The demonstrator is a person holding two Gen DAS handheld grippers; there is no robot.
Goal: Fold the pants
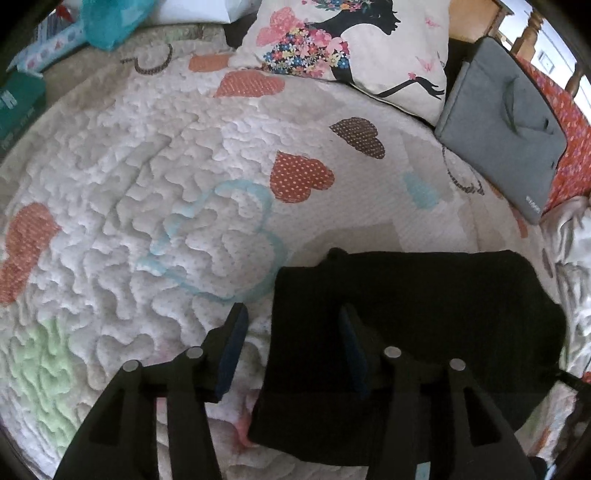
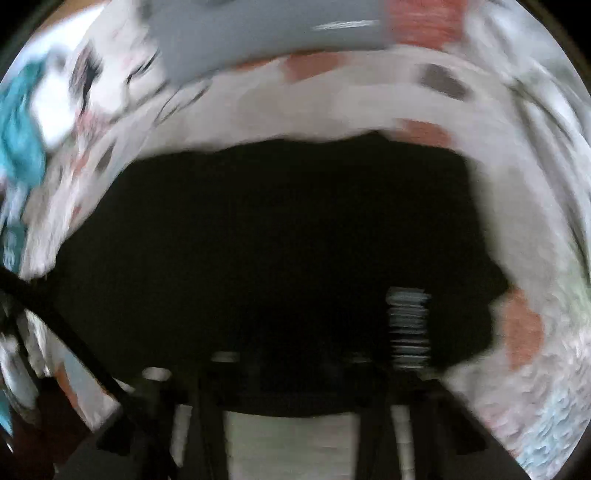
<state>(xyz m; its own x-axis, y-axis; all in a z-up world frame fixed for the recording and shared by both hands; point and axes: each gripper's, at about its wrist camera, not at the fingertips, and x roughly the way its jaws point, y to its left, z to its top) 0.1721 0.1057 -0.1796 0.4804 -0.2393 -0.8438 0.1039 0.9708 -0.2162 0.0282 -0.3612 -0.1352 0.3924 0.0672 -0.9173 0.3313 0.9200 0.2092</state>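
Note:
The black pants [image 1: 417, 325] lie folded into a compact rectangle on the quilted bedspread [image 1: 155, 206]. My left gripper [image 1: 291, 328] is open above the pants' left edge: its left finger is over the quilt, its right finger over the black cloth, and it holds nothing. In the blurred right wrist view the pants [image 2: 277, 240] fill the middle as a dark mass. My right gripper [image 2: 291, 362] sits low over them, and its fingers are lost in the dark and the motion blur.
A printed pillow [image 1: 354, 48] and a grey folded cushion [image 1: 509, 122] lie at the far right. A teal cloth [image 1: 103, 22] and a teal box [image 1: 18, 103] sit at the far left. Crumpled pale bedding [image 1: 576, 266] lies at the right edge.

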